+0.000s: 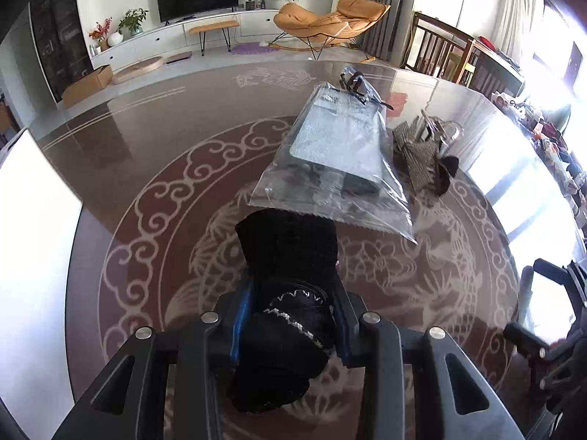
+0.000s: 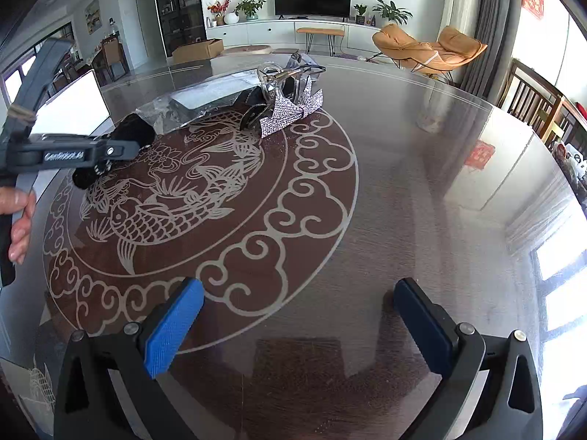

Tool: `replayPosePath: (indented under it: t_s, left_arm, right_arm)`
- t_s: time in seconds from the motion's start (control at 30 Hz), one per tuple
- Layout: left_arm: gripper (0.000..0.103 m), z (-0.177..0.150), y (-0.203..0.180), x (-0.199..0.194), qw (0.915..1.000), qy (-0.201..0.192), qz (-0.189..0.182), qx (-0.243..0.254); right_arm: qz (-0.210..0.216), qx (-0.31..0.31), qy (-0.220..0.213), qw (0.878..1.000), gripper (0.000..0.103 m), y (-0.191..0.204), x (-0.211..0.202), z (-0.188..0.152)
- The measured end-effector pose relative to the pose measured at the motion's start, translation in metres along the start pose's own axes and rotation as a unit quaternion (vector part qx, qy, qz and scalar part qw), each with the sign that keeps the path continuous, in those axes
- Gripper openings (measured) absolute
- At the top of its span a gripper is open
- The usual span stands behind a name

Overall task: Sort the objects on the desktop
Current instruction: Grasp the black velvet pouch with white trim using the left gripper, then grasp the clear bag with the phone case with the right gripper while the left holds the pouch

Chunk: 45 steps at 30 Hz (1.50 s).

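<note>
My left gripper (image 1: 293, 293) is shut on a black knitted cloth (image 1: 290, 249) with a white zigzag trim, which bulges out in front of and behind the jaws. The right wrist view shows the same cloth (image 2: 130, 134) held at the far left, near the table top; I cannot tell if it touches. Just beyond it lies a clear plastic bag (image 1: 337, 157) holding a flat grey item. A rhinestone bow (image 2: 290, 113) and clear-framed glasses (image 2: 275, 73) lie beside the bag. My right gripper (image 2: 297, 315) stands open over bare glass, nothing between its blue pads (image 2: 172, 333).
The round glass table (image 2: 403, 201) bears a fish and cloud pattern. A white panel (image 1: 33, 256) stands at its left edge. A small bag of dark items (image 1: 357, 84) lies past the clear bag. A hand (image 2: 18, 220) holds the left gripper's handle. Wooden chairs (image 1: 440, 47) stand beyond the far rim.
</note>
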<state>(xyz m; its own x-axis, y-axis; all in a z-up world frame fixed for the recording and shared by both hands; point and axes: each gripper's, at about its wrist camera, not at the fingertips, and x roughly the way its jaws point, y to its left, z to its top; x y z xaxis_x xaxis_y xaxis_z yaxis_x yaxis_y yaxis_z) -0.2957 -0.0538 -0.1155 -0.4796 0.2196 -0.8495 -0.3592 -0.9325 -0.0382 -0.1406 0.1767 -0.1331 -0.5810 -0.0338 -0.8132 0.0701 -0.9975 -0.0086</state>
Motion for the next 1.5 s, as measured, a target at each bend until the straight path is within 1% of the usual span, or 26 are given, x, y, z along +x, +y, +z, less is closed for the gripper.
replayPosePath:
  t_s: [0.1, 0.17, 0.27, 0.33, 0.37, 0.4, 0.43, 0.53, 0.57, 0.6, 0.63, 0.67, 0.7, 0.73, 0.8, 0.83, 0.9, 0.97, 1.0, 1.07, 1.17, 1.27, 1.3, 1.33, 1.4, 1.5]
  left_arm:
    - [0.037, -0.041, -0.007, -0.022, 0.9995, 0.003, 0.024, 0.018]
    - [0.037, -0.067, -0.007, -0.038, 0.9989, -0.002, 0.042, 0.021]
    - [0.037, -0.095, 0.004, -0.055, 0.9979, -0.011, 0.064, -0.001]
    - [0.037, -0.106, 0.019, -0.06, 0.9971, -0.022, 0.065, -0.032]
    - [0.037, -0.11, 0.026, -0.061, 0.9965, -0.028, 0.06, -0.052]
    - [0.037, -0.111, 0.03, -0.062, 0.9956, -0.034, 0.063, -0.062]
    - [0.039, -0.111, 0.031, -0.061, 0.9948, -0.038, 0.072, -0.061]
    - [0.04, -0.112, 0.033, -0.059, 0.9942, -0.049, 0.074, -0.06]
    - [0.04, -0.113, 0.032, -0.058, 0.994, -0.053, 0.074, -0.06]
    - [0.04, -0.111, 0.032, -0.058, 0.9938, -0.057, 0.075, -0.059]
    - [0.04, -0.108, 0.033, -0.058, 0.9935, -0.063, 0.074, -0.059]
    - [0.04, -0.107, 0.034, -0.057, 0.9935, -0.063, 0.074, -0.06]
    - [0.04, -0.107, 0.034, -0.055, 0.9935, -0.063, 0.073, -0.061]
    - [0.04, -0.106, 0.034, -0.055, 0.9935, -0.063, 0.072, -0.062]
    - [0.04, -0.106, 0.035, -0.055, 0.9935, -0.063, 0.072, -0.062]
    - [0.04, -0.106, 0.035, -0.055, 0.9935, -0.063, 0.071, -0.063]
    - [0.04, -0.107, 0.036, -0.056, 0.9935, -0.064, 0.066, -0.067]
    - [0.04, -0.107, 0.037, -0.057, 0.9935, -0.065, 0.061, -0.071]
    - [0.04, -0.108, 0.037, -0.057, 0.9935, -0.065, 0.061, -0.071]
    - [0.04, -0.108, 0.035, -0.056, 0.9935, -0.063, 0.067, -0.067]
    - [0.04, -0.109, 0.034, -0.056, 0.9935, -0.063, 0.069, -0.065]
    - [0.04, -0.109, 0.033, -0.056, 0.9935, -0.064, 0.065, -0.068]
    - [0.04, -0.109, 0.033, -0.056, 0.9935, -0.064, 0.066, -0.068]
    - [0.04, -0.109, 0.032, -0.056, 0.9935, -0.064, 0.066, -0.068]
    - [0.04, -0.109, 0.032, -0.056, 0.9935, -0.064, 0.066, -0.068]
    - [0.04, -0.109, 0.032, -0.056, 0.9934, -0.064, 0.065, -0.069]
  right_arm:
    - [0.0, 0.0, 0.0, 1.0, 0.103, 0.0, 0.0, 0.0]
    - [0.0, 0.0, 0.0, 1.0, 0.103, 0.0, 0.0, 0.0]
    - [0.0, 0.0, 0.0, 1.0, 0.103, 0.0, 0.0, 0.0]
    - [0.0, 0.0, 0.0, 1.0, 0.103, 0.0, 0.0, 0.0]
    - [0.0, 0.0, 0.0, 1.0, 0.103, 0.0, 0.0, 0.0]
    - [0.0, 0.0, 0.0, 1.0, 0.103, 0.0, 0.0, 0.0]
    - [-0.001, 0.0, 0.0, 1.0, 0.103, 0.001, 0.0, 0.001]
    - [-0.001, 0.008, -0.001, 1.0, 0.103, 0.0, -0.001, 0.002]
    - [0.009, 0.022, 0.002, 1.0, 0.103, 0.002, -0.002, 0.004]
    - [0.05, 0.039, 0.006, 0.998, 0.103, 0.006, -0.004, 0.009]
    - [0.097, 0.053, 0.011, 0.994, 0.103, 0.015, -0.004, 0.016]
    - [0.134, 0.061, 0.015, 0.989, 0.103, 0.025, -0.003, 0.026]
    - [0.15, 0.062, 0.018, 0.987, 0.103, 0.039, -0.001, 0.038]
    - [0.153, 0.061, 0.024, 0.986, 0.103, 0.052, 0.004, 0.05]
    - [0.145, 0.084, 0.049, 0.985, 0.103, 0.07, 0.023, 0.076]
    - [0.132, 0.09, 0.059, 0.985, 0.103, 0.077, 0.032, 0.088]
    - [0.063, 0.108, 0.075, 0.989, 0.103, 0.086, 0.053, 0.111]
    - [0.04, 0.146, 0.099, 0.984, 0.103, 0.085, 0.074, 0.126]
    - [0.019, 0.16, 0.096, 0.982, 0.103, 0.085, 0.079, 0.135]
    - [0.018, 0.185, 0.094, 0.978, 0.103, 0.086, 0.09, 0.152]
    - [-0.018, 0.208, 0.112, 0.971, 0.103, 0.088, 0.11, 0.177]
    - [-0.069, 0.198, 0.118, 0.971, 0.103, 0.091, 0.125, 0.195]
    - [-0.088, 0.179, 0.119, 0.973, 0.103, 0.094, 0.129, 0.198]
    - [-0.09, 0.16, 0.114, 0.976, 0.103, 0.097, 0.131, 0.201]
    - [-0.082, 0.149, 0.095, 0.981, 0.102, 0.093, 0.128, 0.199]
    - [-0.072, 0.127, 0.054, 0.988, 0.086, 0.088, 0.115, 0.19]
